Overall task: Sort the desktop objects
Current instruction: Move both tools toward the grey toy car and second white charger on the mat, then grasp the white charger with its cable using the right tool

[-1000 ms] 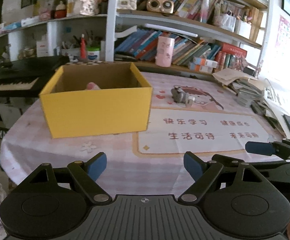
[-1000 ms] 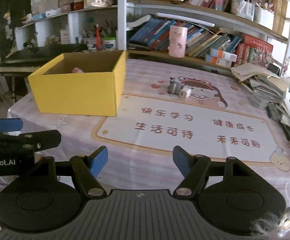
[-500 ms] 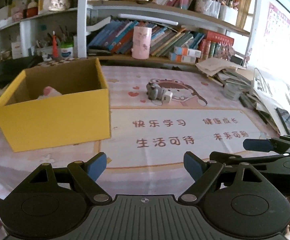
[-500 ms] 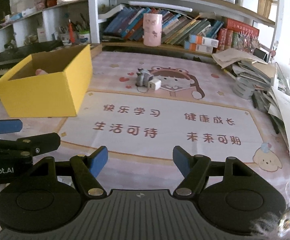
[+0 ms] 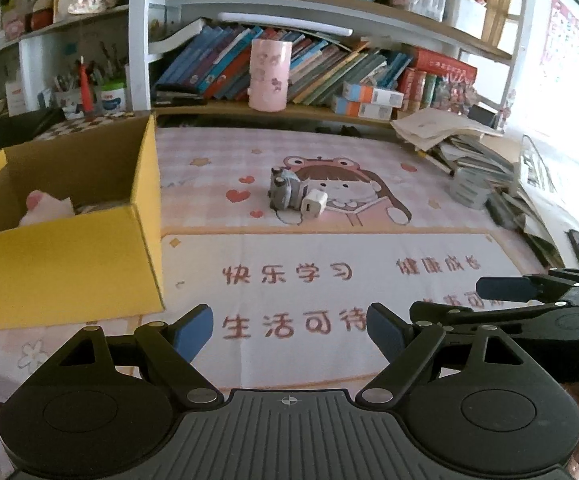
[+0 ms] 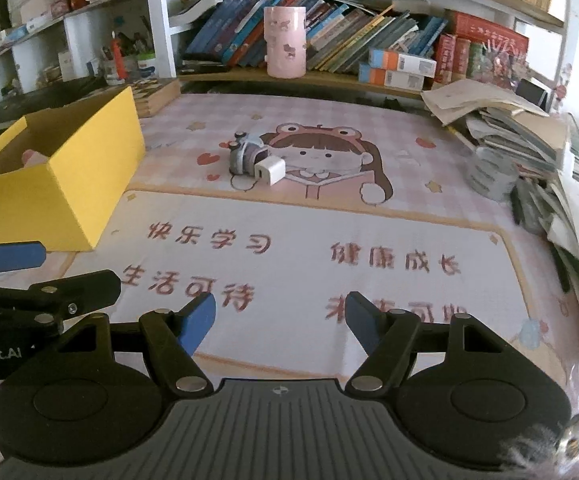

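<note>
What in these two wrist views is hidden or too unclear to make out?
- Yellow box contents: its front wall hides all but a pink-white item, left wrist view.
- Grey toy: the white charger covers its near side, right wrist view.
- Paper pile: blurred and cut by the right edge.

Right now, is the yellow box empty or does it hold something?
Not empty: the open-topped yellow box holds a pink-and-white item against its near wall; what it is, cannot tell.
</note>
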The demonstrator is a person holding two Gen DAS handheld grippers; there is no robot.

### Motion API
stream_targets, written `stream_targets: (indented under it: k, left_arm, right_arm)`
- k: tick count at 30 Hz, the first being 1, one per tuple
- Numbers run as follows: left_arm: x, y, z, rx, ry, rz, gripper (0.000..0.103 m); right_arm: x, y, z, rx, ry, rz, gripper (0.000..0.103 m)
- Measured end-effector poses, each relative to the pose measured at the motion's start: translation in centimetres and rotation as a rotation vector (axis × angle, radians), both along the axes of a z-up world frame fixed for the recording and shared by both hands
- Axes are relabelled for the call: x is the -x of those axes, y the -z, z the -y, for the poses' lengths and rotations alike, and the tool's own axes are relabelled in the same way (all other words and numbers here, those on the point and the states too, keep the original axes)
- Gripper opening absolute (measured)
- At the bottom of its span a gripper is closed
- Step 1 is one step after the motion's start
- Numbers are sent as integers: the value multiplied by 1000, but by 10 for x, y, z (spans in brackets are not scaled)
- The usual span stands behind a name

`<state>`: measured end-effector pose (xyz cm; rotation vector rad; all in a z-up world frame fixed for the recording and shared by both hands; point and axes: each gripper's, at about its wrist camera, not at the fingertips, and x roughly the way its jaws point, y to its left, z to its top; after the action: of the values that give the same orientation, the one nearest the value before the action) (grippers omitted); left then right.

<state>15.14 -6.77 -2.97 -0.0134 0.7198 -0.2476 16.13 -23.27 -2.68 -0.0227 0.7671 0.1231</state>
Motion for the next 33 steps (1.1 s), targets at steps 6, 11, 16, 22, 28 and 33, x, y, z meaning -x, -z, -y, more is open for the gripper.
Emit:
stream_targets:
  k: [6,11,16,22,28,33]
  left_arm:
    - [-26,-7,17,-5,-57,23,87]
    - [-54,-16,25,-27,-122,48,87]
    - [-75,-28,34,-47,-150,77,87]
    - [-91,-33,38,-59,-187,72,87]
    - [-102,-33,44,-90,-190,58,87]
    - [-110,-33,43,-101,-203,48,86]
  right_arm:
    - [-31,10,18,-1,-57,-6,69]
    - [-63,16,28,-5,-141,32,69]
    - [-106,25,30,-3,-231,70,69]
    - [-159,40,17,15,-350,108,68]
    - [-202,60,0,42,-454,92,62]
    - [-222,70,-3,36,-486,81,61]
